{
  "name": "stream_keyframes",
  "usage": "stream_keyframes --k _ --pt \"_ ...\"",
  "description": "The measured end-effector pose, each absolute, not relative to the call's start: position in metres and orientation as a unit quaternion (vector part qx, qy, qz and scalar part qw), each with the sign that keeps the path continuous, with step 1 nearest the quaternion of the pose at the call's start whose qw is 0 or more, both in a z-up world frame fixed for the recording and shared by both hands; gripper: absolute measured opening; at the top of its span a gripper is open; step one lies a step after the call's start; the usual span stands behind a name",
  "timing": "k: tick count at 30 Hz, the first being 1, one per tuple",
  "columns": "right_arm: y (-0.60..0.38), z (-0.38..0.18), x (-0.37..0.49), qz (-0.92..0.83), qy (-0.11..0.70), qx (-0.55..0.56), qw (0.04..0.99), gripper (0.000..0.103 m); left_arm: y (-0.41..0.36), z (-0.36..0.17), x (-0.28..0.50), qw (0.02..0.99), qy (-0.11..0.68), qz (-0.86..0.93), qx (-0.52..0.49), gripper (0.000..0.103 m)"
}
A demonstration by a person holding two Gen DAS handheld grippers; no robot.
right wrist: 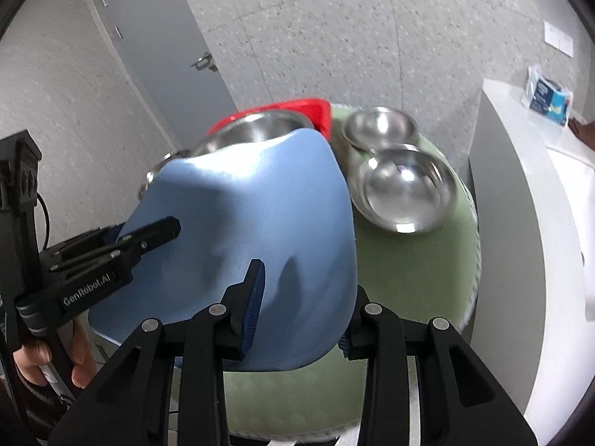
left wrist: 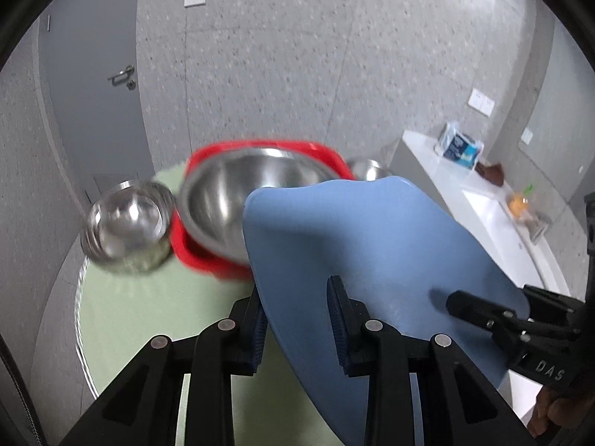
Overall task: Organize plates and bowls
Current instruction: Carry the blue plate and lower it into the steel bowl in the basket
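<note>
A blue plate [left wrist: 357, 260] is held tilted above the round green table [left wrist: 156, 316]. My left gripper [left wrist: 297, 319] is shut on its left edge. My right gripper [right wrist: 301, 304] is shut on its right edge; the plate also shows in the right wrist view [right wrist: 253, 215]. The right gripper's finger shows in the left wrist view [left wrist: 468, 306], and the left gripper's in the right wrist view [right wrist: 156, 232]. Behind the plate, a large steel bowl [left wrist: 238, 200] sits on a red plate [left wrist: 208, 264]. A small steel bowl [left wrist: 126, 226] stands left of it. Two more steel bowls [right wrist: 405, 189] [right wrist: 379, 126] stand on the right.
A white counter [right wrist: 520, 193] runs along the right, with a blue-white packet [right wrist: 546, 96] on it. A grey door [left wrist: 96, 111] and speckled wall stand behind the table. A hand [right wrist: 78, 356] holds the left gripper's handle.
</note>
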State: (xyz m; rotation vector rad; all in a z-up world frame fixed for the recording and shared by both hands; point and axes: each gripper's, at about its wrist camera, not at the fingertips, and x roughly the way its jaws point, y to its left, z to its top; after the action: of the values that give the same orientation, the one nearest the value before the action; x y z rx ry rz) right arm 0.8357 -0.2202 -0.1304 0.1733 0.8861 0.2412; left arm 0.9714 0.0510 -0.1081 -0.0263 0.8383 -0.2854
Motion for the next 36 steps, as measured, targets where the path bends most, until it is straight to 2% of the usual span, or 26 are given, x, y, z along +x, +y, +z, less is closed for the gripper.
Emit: stream_keyframes --k 8,21,36 --pt "-0.178 -0.128 0.900 0.105 0.420 0.084 0.898 0.034 0.096 -0.114 1.042 0.908 0.396 -0.139 -0.005 0.027" --pt "-0.144 -0.162 0.959 0.059 0.458 0.070 0.884 0.034 0.107 -0.138 1.139 0.890 0.432 -0.148 0.002 0.027" --pt "-0.130 -0.171 0.964 -0.001 0.464 0.045 0.885 0.038 0.103 -0.162 1.171 0.877 0.448 -0.170 0.019 0.027"
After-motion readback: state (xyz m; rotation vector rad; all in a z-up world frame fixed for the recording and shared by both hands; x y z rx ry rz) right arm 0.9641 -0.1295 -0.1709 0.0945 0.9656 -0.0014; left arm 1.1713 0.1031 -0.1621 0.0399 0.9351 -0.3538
